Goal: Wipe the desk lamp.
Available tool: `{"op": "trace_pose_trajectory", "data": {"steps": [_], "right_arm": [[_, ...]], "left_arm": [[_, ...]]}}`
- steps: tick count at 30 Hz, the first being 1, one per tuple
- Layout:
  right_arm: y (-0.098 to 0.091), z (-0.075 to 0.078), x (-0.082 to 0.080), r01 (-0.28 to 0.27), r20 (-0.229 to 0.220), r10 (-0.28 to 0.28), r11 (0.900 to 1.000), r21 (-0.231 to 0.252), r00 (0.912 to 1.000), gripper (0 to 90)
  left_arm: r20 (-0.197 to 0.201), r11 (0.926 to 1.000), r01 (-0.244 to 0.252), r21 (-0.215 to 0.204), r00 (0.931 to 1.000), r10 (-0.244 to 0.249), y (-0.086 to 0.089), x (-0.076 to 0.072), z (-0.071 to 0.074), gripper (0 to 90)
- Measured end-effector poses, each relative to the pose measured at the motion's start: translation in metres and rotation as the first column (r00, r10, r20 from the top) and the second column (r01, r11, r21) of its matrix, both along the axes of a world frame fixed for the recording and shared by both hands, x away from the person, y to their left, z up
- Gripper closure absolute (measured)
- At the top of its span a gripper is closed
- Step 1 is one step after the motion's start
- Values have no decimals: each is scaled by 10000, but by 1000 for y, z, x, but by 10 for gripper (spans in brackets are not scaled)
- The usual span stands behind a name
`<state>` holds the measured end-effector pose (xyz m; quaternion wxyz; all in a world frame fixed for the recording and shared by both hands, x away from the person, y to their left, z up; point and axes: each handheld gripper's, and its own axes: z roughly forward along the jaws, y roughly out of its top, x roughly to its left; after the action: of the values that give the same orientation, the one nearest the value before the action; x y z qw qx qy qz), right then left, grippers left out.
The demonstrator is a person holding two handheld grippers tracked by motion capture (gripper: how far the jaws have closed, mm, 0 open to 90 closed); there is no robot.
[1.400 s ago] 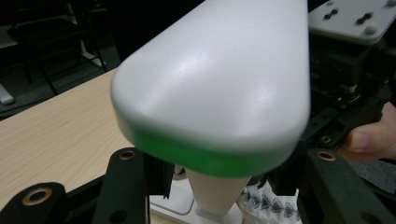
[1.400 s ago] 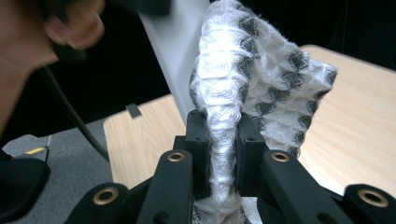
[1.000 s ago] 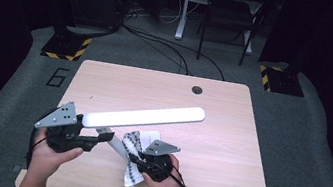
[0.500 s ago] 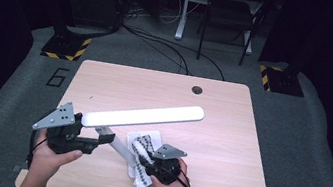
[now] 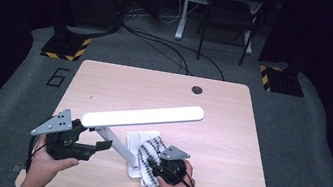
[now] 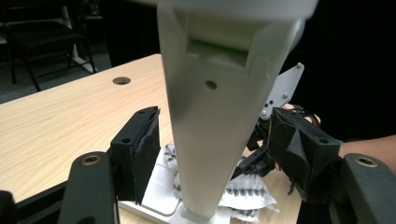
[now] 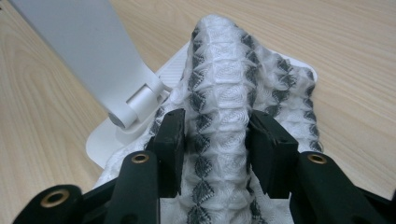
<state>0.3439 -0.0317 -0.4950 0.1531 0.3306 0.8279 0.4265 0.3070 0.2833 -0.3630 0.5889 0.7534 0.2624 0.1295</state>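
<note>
Spreading apart just now, both sets of jaws have let go. The right gripper (image 7: 215, 144) straddles a ridge of patterned cloth (image 7: 233, 93) lying on the lamp's base (image 5: 135, 142), near the table's (image 5: 226, 148) front edge; wiping seems paused. The left gripper (image 6: 215, 154) stands loose around the lamp arm (image 6: 215, 116). Farther back, the lamp head (image 5: 143, 116) runs long, pointing right and away.

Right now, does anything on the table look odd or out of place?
Yes. A patterned cloth lies bunched in a ridge over the base of the white desk lamp, covering much of it. Cloth does not belong there.
</note>
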Motion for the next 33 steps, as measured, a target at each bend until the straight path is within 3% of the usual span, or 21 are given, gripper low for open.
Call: {"op": "trace_pose_trajectory", "data": {"steps": [5, 10, 19, 24, 33], "right_arm": [[-3, -6, 2, -33, -159, 29, 9996, -278, 9999, 571], [-3, -9, 4, 11, -369, -20, 9997, -240, 9993, 580], [-4, -12, 5, -35, -314, 24, 9994, -331, 9995, 575], [-5, -13, 5, 48, -513, -59, 9998, -211, 9987, 564], [-5, -16, 5, 131, -436, -138, 9998, -168, 9990, 539]], "left_arm": [[-137, 10000, 0, -86, 9999, -1, 5, -1, -10, 332], [-415, 9992, 100, 377, 9991, -85, 3, 2, -31, 360], [-646, 9991, 189, 370, 9978, -165, -15, 8, -66, 370], [-578, 9972, 401, 627, 9977, -364, -22, 11, -77, 372], [-725, 9935, 551, 994, 9962, -480, -34, 22, -95, 412]]}}
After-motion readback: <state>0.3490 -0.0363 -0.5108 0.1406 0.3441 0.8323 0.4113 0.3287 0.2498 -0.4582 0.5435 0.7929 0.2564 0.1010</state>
